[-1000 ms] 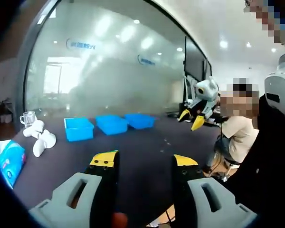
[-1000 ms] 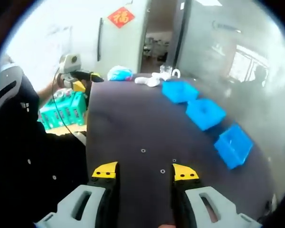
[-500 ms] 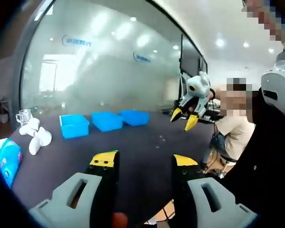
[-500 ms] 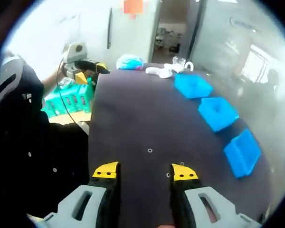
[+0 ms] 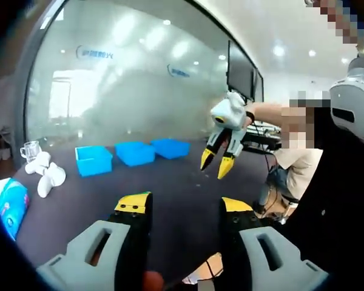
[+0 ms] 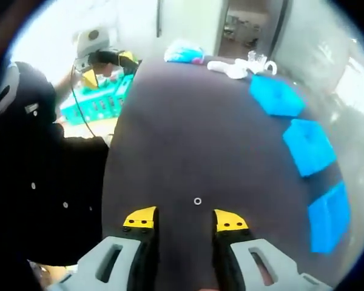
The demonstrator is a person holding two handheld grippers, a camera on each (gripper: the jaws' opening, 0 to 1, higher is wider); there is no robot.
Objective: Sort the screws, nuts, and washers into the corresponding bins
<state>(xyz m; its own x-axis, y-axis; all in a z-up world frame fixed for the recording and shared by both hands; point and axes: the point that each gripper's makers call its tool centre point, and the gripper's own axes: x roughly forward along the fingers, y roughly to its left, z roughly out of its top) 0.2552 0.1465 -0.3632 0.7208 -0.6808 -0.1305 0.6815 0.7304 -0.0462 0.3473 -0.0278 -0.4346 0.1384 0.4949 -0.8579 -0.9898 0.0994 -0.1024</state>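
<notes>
The right gripper has swung down over the dark table, jaws spread and empty. Just beyond its tips lies a washer; three blue bins line the right edge. The left gripper hovers agape.

Right gripper agape above washer; blue bins rightward.

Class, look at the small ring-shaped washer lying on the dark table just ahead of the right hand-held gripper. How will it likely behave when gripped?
The washer looks thin and flat on the table, so probably hard to get under. It seems small and probably light, apt to slide away if nudged by the right hand-held gripper.
</notes>
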